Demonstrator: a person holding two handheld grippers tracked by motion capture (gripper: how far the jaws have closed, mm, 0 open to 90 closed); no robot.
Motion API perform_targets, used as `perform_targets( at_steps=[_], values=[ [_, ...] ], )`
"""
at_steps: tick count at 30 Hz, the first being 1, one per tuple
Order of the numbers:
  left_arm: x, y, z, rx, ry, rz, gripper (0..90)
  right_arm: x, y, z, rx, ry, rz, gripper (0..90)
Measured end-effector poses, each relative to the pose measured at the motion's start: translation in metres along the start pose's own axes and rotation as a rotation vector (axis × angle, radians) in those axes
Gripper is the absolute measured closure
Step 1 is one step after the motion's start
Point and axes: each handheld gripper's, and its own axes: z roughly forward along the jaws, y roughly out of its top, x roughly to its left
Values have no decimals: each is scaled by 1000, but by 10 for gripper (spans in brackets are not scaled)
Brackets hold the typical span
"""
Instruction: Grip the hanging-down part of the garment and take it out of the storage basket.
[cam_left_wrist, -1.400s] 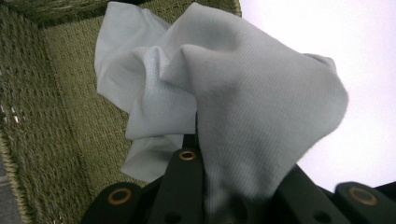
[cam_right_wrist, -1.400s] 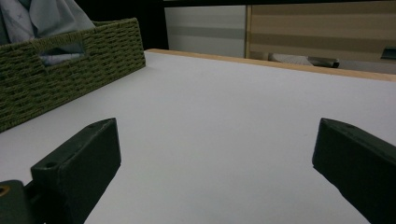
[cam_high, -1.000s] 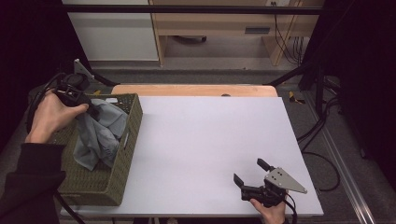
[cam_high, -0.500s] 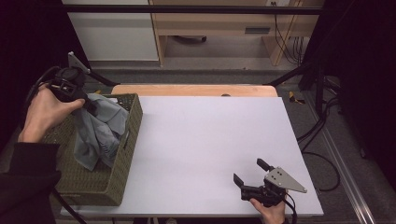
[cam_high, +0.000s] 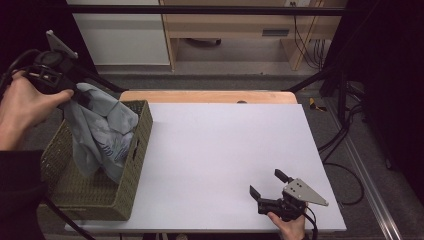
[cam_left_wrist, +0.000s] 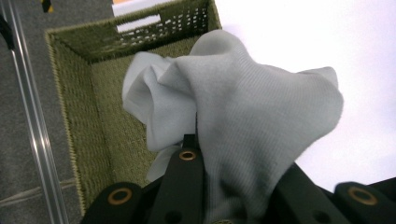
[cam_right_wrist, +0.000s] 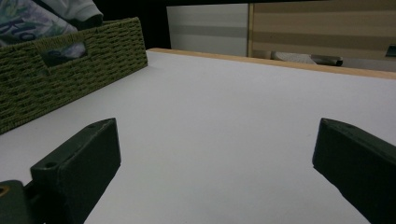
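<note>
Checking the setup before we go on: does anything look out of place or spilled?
Nothing spilled or damaged. The only unsettled item is the grey cloth, clamped in the left gripper and hanging half out of the woven basket. The right gripper rests open on the bare table.

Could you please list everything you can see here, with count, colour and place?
Basket: one, olive-green woven, on the table's left edge.
Cloth: one, pale grey-blue with a print, lifted partly out of the basket, its lower end inside.
Table: one, white top with a wooden far edge.
Cabinet: one, white, on the floor behind the table.
Left gripper: one, black, raised over the basket, shut on the cloth.
Right gripper: one, black, low at the table's near right, jaws open.
</note>
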Motion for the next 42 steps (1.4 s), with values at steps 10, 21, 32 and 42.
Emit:
perform_targets(
  at_steps=[10,21,32,42],
  values=[
    [-6,5,-30,-43,16,6,837,1,3,2,1,19,3,13],
    [-11,10,-32,-36,15,15,837,13,17,13,-21,76,10,14],
    [-12,13,-28,-18,18,16,837,47,46,52,-58,196,11,15],
    [-8,11,-22,1,17,13,837,82,65,93,-51,283,-10,25]
  ],
)
